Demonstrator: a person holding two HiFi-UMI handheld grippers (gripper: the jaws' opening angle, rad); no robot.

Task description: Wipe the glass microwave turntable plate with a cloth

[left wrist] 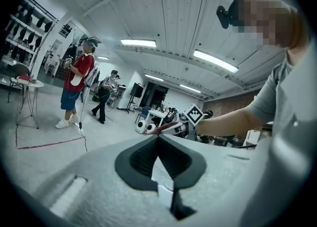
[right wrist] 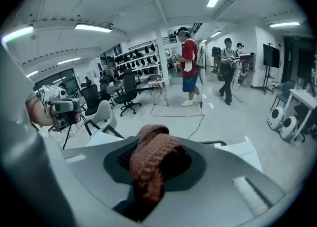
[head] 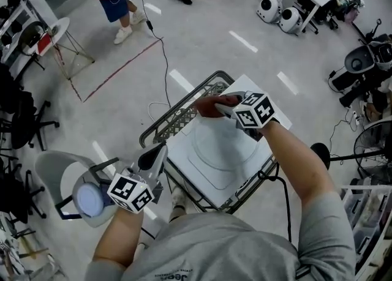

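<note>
Glass turntable plate [head: 215, 151] lies flat on a white board [head: 269, 117] atop the wire cart [head: 160, 128]. The knitted red-brown cloth [head: 208, 106] sits at about the plate's 12 o'clock rim, pinched in the right gripper [head: 222, 108]; contact with the glass cannot be confirmed. Judgement: press the cloth flat and sweep in overlapping arcs from 12 toward 6 o'clock, light enough that the plate does not slide. Left gripper [head: 151, 158], jaws together on nothing, hangs well apart at 8 o'clock and could steady the rim.
</note>
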